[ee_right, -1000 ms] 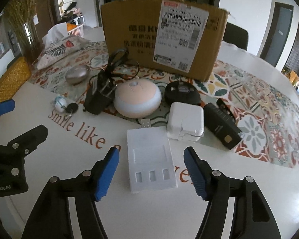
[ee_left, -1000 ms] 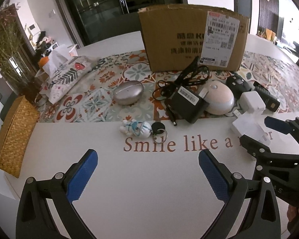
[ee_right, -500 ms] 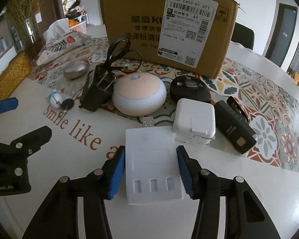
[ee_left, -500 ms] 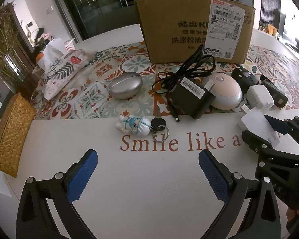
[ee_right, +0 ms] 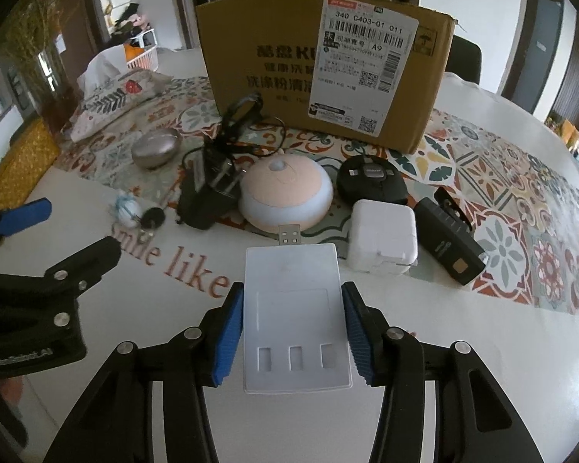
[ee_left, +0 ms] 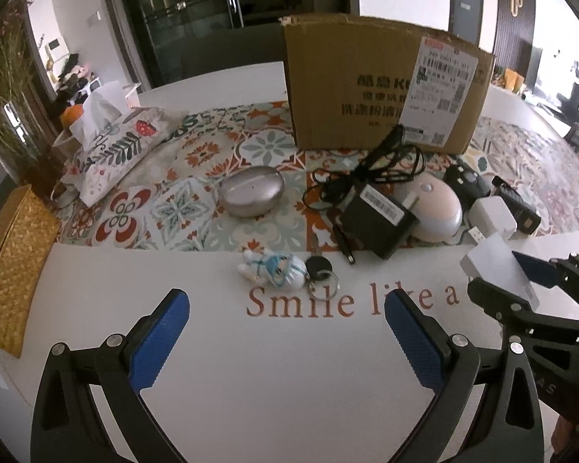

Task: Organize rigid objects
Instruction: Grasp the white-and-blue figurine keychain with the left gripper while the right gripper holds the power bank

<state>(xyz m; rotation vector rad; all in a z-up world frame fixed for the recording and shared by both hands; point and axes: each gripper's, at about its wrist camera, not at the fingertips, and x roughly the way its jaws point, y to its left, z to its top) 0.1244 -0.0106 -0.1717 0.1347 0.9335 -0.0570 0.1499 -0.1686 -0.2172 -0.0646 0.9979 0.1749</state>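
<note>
1. The right tool is clenched on a flat white hub; its blue pads press the hub's two long sides, and a USB plug sticks out of the hub's far end.
2. In the left wrist view the hub shows at the right edge, between the right tool's fingers, over the white bench.
3. The left tool is released, jaws wide, with nothing between them, above the bare bench near the "Smile like a" lettering.
4. Just beyond the lettering lie a small figurine keychain and a black round tag on a ring.
5. Farther off, on the patterned mat, sit a silver oval case, a black adapter with its coiled cable, a pink dome lamp, a black round puck, a white cube charger and a black clip device.
6. A cardboard box with a shipping label stands at the far side of the mat.
7. A tissue pouch lies at the far left, a woven basket at the left edge.
</note>
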